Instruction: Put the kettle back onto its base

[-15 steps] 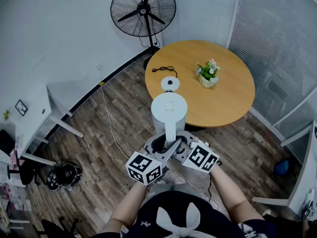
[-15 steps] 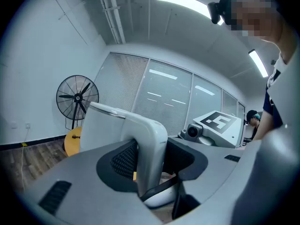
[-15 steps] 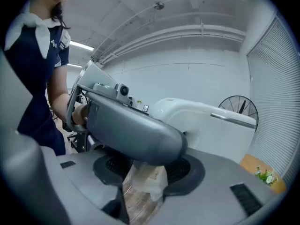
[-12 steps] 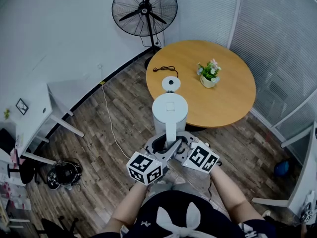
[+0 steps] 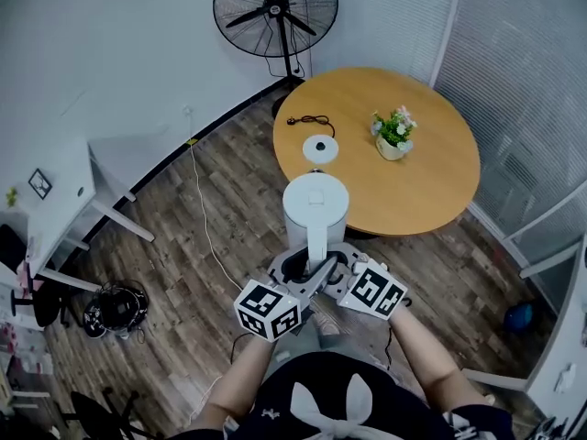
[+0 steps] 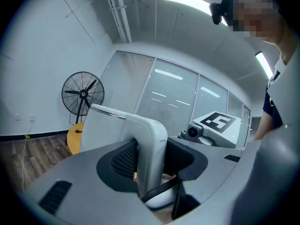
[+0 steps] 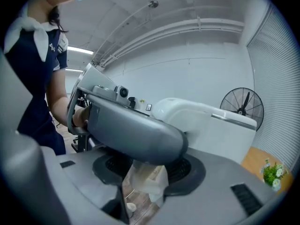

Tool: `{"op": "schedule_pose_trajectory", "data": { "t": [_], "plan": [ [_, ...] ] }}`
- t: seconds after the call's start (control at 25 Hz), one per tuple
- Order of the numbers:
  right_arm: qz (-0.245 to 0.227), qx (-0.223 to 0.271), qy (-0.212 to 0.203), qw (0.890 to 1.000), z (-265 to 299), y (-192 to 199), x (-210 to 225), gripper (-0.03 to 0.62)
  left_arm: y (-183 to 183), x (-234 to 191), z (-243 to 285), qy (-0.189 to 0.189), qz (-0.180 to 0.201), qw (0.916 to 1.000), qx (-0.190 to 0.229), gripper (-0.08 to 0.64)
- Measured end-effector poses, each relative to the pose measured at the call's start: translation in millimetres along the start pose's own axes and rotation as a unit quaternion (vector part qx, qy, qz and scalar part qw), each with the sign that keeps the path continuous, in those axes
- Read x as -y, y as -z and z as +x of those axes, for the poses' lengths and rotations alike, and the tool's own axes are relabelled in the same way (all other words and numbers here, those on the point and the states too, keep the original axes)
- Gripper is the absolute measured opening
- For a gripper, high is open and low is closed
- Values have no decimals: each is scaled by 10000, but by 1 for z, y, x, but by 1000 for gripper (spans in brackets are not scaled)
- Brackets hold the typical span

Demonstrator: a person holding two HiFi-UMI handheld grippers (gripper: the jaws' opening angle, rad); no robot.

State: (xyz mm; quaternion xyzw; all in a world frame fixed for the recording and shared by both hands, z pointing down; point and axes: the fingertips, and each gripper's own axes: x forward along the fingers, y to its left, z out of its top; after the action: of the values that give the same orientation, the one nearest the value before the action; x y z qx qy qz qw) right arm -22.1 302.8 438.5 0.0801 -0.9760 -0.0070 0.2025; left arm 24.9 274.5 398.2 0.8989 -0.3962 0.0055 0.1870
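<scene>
A white electric kettle [image 5: 315, 204] hangs in the air over the wooden floor, just in front of the round wooden table [image 5: 431, 191]. Its round white base [image 5: 320, 146] lies on the table's left part, beyond the kettle. My left gripper [image 5: 305, 271] and right gripper [image 5: 334, 268] come in from opposite sides, both shut on the kettle's handle [image 5: 316, 246]. In the left gripper view the handle [image 6: 151, 144] fills the gap between the left gripper's [image 6: 152, 175] jaws. In the right gripper view the kettle [image 7: 220, 130] sits ahead of the right gripper [image 7: 145, 172], partly behind the other gripper's jaw.
A small potted plant [image 5: 393, 136] stands on the table right of the base, and the base's black cord [image 5: 307, 122] lies behind it. A standing fan [image 5: 275, 12] is by the far wall. A white desk [image 5: 73, 191] and a black object [image 5: 115, 308] sit at left.
The view has shifted a little, so the table and base sit slightly higher in the picture. Both grippers keep the same hold on the kettle's handle.
</scene>
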Motion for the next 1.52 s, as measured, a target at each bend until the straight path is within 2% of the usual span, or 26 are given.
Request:
{"op": "schedule_pose_trajectory", "data": {
  "t": [0.36, 0.64, 1.0, 1.24, 1.52],
  "plan": [
    [111, -152, 8, 9998, 27, 10, 38, 203, -1, -42, 22, 99, -145, 9998, -108, 201],
    [138, -252, 233, 9993, 57, 2, 111, 202, -27, -101, 63, 350, -106, 9992, -142, 201],
    [182, -288, 714, 9969, 90, -23, 205, 204, -77, -170, 110, 789, 68, 9967, -180, 201],
    [187, -301, 949, 9949, 98, -32, 244, 204, -96, -194, 133, 1007, 210, 9945, -197, 201],
    [64, -325, 962, 9948, 94, -34, 276, 206, -110, -205, 158, 1114, 259, 9934, -102, 201]
  ]
}}
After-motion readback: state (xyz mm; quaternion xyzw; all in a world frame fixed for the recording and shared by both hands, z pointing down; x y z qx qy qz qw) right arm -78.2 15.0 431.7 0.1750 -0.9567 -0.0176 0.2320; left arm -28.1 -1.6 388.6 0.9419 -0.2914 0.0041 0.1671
